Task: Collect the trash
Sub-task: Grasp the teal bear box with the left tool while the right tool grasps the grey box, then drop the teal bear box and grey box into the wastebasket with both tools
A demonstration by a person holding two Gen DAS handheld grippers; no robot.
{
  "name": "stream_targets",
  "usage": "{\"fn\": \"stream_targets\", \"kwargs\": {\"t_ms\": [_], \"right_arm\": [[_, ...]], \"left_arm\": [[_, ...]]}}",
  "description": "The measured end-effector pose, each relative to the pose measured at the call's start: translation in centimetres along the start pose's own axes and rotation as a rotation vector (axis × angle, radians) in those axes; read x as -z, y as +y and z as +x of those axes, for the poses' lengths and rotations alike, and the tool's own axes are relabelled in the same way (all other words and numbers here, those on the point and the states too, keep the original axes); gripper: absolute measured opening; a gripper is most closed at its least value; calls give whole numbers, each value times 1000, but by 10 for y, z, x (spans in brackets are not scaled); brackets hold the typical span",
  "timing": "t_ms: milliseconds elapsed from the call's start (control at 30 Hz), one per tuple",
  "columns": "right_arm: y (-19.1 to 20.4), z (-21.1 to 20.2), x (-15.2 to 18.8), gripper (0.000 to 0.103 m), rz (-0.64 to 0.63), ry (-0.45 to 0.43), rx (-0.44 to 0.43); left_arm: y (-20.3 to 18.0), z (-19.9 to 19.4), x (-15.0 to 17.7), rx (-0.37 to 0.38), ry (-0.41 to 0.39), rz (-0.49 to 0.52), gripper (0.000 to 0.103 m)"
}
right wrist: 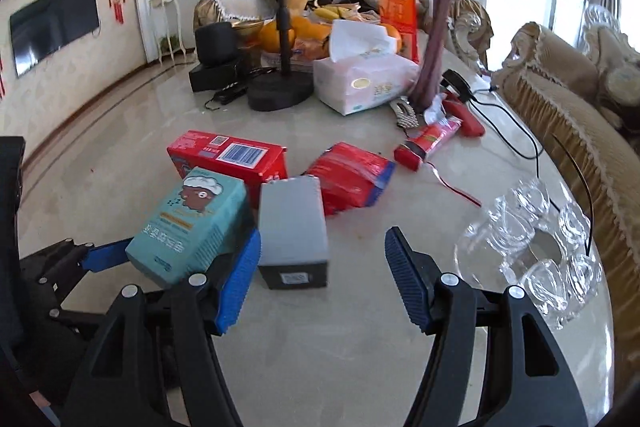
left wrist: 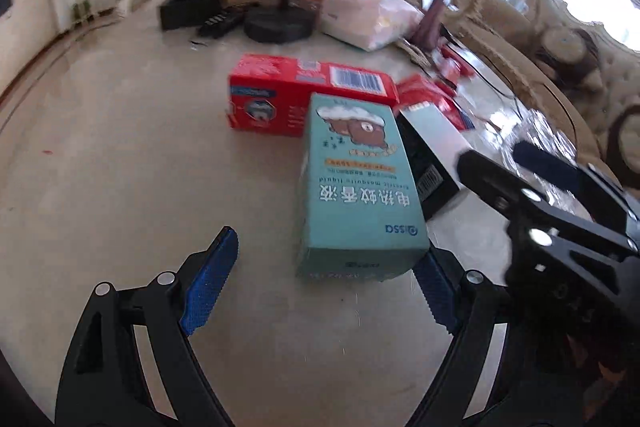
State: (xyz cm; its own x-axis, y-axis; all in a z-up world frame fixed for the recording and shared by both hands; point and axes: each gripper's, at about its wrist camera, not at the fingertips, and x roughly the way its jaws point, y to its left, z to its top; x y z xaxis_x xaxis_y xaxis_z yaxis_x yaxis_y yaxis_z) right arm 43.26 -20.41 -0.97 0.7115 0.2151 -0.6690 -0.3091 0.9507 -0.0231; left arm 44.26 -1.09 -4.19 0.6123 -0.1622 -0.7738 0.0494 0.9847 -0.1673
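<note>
- A table (right wrist: pixel 320 347) bears everything.
- The carton with the bear picture (right wrist: pixel 192 223) lies left of the plain box (right wrist: pixel 292 223), touching it.
- The barcoded box (right wrist: pixel 232 155) lies behind both.
- A crumpled packet (right wrist: pixel 352 179) sits right of the barcoded box, behind the plain box.
- The glass dish (right wrist: pixel 532 247) stands at the right, near the table edge.
- A tissue pack (right wrist: pixel 364 79) lies farther back, between a stand base (right wrist: pixel 280 93) and a vase (right wrist: pixel 432 47).

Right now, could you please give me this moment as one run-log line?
left gripper: open, nearing teal box | right gripper: open, nearing grey box | neither box held | both on table
</note>
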Motion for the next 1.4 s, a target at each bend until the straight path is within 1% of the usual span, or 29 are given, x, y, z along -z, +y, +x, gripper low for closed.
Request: {"fn": "stream_targets", "kwargs": {"t_ms": [67, 100, 167, 267, 333, 400, 467, 500, 533, 567, 600, 633, 700, 767, 867, 1000, 1133, 1267, 1367, 1400], "right_arm": [[2, 6, -1, 61, -12, 19, 0], [2, 9, -2, 61, -20, 32, -6], [2, 16, -3, 61, -28, 60, -25], [1, 24, -5, 61, -26, 73, -35], [-1, 31, -6, 61, -16, 91, -54], [-5, 40, -6, 61, 11, 128, -77], [-10, 47, -4, 60, 42, 163, -111], [-12, 48, -3, 60, 47, 166, -118], [-13, 48, -2, 48, 55, 167, -129], [-15, 45, -1, 40, 58, 163, -135], [-17, 42, 0, 40, 64, 159, -120], [-19, 39, 2, 40, 70, 159, -122], [-23, 32, 8, 40, 86, 169, -155], [-24, 22, 15, 40, 90, 169, -163], [-24, 13, 25, 40, 102, 181, -185], [-19, -14, 42, 40, 118, 158, -216], [-14, -46, 56, 40, 137, 127, -234], [-3, -91, 80, 40, 145, 88, -279], [10, -124, 100, 40, 122, 61, -324], [16, -140, 111, 40, 104, 49, -330]], "left_arm": [[0, -1, 0, 7, 1, 31, 82], [2, -1, 0, -3, 2, 39, 82], [6, 0, -2, -8, 10, 49, 82], [10, 3, -5, -6, 14, 57, 82], [11, 5, -8, -3, 13, 65, 82], [10, 6, -10, 2, 13, 79, 82], [6, 9, -12, 14, 15, 109, 82], [4, 10, -13, 12, 17, 122, 82], [2, 11, -14, 12, 20, 139, 82], [0, 12, -14, 13, 23, 152, 68], [-2, 13, -14, -4, 26, 168, 47], [-4, 13, -13, -50, 24, 195, 48], [-3, 10, -12, -35, 36, 192, 48], [0, 7, -10, -24, 42, 179, 48], [3, -2, -1, -37, 39, 166, 48], [6, -19, 17, -38, 29, 155, 48], [4, -49, 37, -37, 7, 161, 48], [-1, -85, 64, -29, -12, 172, 48], [-7, -123, 96, -5, -43, 195, 48], [-9, -141, 113, 9, -57, 207, 48]]}}
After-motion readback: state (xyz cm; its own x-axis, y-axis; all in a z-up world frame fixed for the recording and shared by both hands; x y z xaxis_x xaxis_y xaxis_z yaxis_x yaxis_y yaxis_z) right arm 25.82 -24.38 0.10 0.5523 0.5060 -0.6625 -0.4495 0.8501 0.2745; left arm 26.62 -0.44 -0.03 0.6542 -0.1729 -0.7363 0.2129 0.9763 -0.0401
